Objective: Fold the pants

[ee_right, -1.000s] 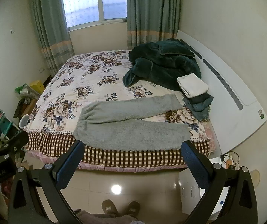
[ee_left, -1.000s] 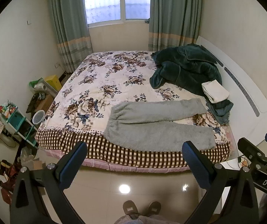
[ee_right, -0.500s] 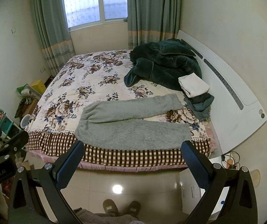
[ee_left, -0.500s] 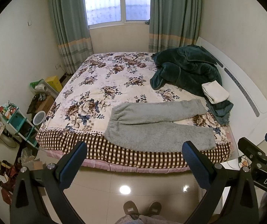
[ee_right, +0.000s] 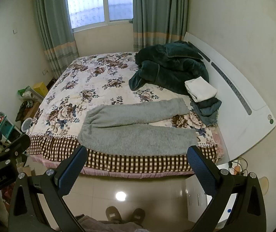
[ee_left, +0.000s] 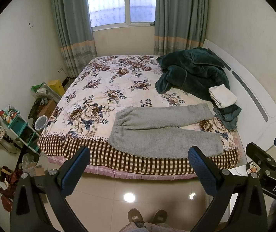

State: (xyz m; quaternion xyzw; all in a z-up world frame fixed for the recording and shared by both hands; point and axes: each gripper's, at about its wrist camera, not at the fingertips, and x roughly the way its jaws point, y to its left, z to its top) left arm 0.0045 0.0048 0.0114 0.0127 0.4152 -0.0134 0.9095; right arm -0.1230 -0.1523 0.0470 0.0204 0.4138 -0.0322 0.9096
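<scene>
From the left wrist view, the left gripper (ee_left: 137, 167) hangs over the tiled floor with its jaws spread wide and nothing between them. Beyond it, the grey fleece pants (ee_left: 163, 129) lie flat on the near edge of the bed (ee_left: 103, 89), waistband to the left and both legs running out to the right, so the long axis sits crosswise to the fingers. The near leg reaches the checked border; the far leg angles slightly away from it. The pants are well apart from the jaws, ahead and a little right of centre. A dark green blanket (ee_left: 194, 73) and a folded white cloth (ee_left: 223, 96) sit farther right.

From the right wrist view, the right gripper (ee_right: 137, 165) is likewise wide open and empty, short of the bed. Here the pants (ee_right: 136, 129) sit almost squarely ahead, the leg ends falling toward the right finger. I'd judge the left one nearer the waistband and the right one nearer the cuffs.
</scene>
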